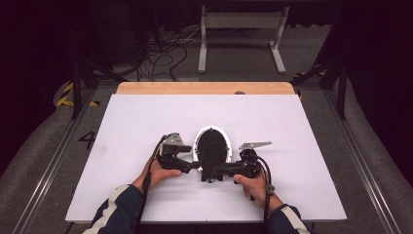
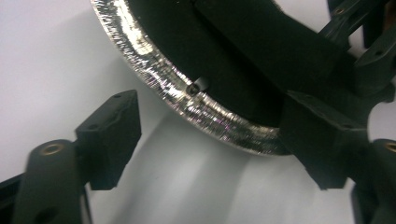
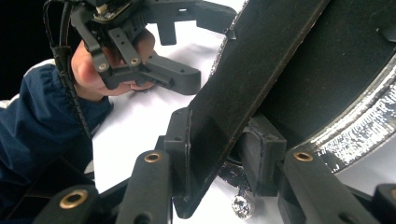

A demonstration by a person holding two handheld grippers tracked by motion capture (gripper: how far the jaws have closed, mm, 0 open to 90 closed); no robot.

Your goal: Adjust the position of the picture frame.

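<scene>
The right gripper (image 3: 224, 154) is pinching a flat black strap (image 3: 252, 84), with its two jaws pressed against the strap from both sides. This strap belongs to a dark oval object with a glittering silver rim (image 1: 212, 146), maybe a mask or a small stand mirror; I cannot tell which. It lies near the middle of the white counter (image 1: 122, 122), between the two hands.

The left gripper (image 2: 205, 140) is spread. Its jaws stand on both sides of the silver rim (image 2: 187, 98), but the pads do not press it.

I judge that the first hold is done: one side is secured. The second hold is left, and any lifting or turning of the object is not yet begun.
</scene>
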